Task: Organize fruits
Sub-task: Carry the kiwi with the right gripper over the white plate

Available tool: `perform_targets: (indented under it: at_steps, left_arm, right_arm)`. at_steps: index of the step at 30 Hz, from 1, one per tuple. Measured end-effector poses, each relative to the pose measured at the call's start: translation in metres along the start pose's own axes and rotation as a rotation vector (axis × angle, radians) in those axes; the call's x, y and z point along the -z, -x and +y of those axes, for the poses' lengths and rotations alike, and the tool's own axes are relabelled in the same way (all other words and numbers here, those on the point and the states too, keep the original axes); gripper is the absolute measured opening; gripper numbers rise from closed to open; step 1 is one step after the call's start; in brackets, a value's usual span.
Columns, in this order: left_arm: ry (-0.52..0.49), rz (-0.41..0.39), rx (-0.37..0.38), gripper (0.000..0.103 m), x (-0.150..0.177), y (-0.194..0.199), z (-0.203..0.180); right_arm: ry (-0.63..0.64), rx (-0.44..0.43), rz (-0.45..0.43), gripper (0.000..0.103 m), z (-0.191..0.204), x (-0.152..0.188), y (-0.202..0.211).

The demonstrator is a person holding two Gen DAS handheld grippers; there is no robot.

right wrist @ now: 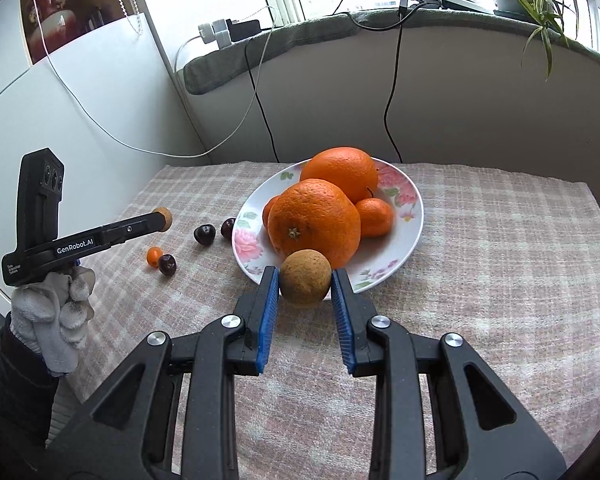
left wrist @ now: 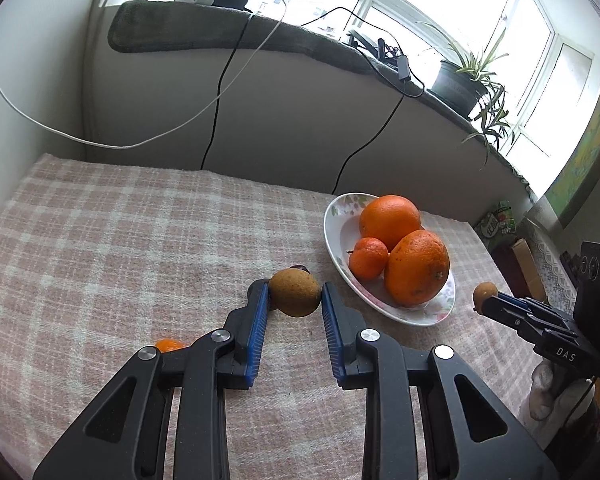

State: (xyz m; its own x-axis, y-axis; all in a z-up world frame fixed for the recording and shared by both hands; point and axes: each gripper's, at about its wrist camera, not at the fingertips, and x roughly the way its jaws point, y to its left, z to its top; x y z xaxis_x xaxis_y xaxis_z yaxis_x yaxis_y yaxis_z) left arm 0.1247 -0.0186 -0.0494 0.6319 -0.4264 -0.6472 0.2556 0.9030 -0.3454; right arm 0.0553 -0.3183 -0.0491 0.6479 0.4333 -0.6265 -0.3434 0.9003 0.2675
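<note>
A floral plate (right wrist: 410,220) (left wrist: 336,236) holds two large oranges (right wrist: 314,222) (left wrist: 418,268) and small mandarins (right wrist: 375,217). My left gripper (left wrist: 294,294) is shut on a small brown fruit (left wrist: 295,292), held above the cloth left of the plate; it also shows in the right wrist view (right wrist: 163,218). My right gripper (right wrist: 305,280) is shut on another brown fruit (right wrist: 305,278), just above the plate's near rim; it also shows in the left wrist view (left wrist: 485,296). Three dark cherries (right wrist: 204,235) and a tiny orange fruit (right wrist: 153,255) lie on the cloth left of the plate.
A pink plaid cloth (right wrist: 500,260) covers the table. Behind it stands a wall with a padded sill (left wrist: 228,36), hanging cables (left wrist: 216,108), chargers and a potted plant (left wrist: 464,80). Boxes (left wrist: 520,260) stand past the table's right edge.
</note>
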Motion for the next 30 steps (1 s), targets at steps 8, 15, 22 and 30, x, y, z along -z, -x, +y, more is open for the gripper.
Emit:
perform_targets:
  at_steps: [8,15,22,30]
  left_arm:
    - [-0.051,0.017,-0.01,0.026,-0.014,-0.024,-0.017]
    - [-0.089,0.036,-0.009,0.025,-0.023,-0.043,-0.032]
    - [-0.097,0.05,-0.008,0.025,-0.028,-0.055,-0.035]
    - [-0.103,0.062,-0.012,0.025,-0.036,-0.067,-0.038]
  right_arm:
    - [-0.013,0.038,-0.014,0.028,-0.02,-0.004,-0.001]
    - [-0.021,0.04,-0.008,0.028,-0.03,-0.007,-0.009]
    - [-0.027,0.04,0.0,0.028,-0.037,-0.01,-0.015]
    - [-0.026,0.039,0.012,0.028,-0.039,-0.01,-0.024]
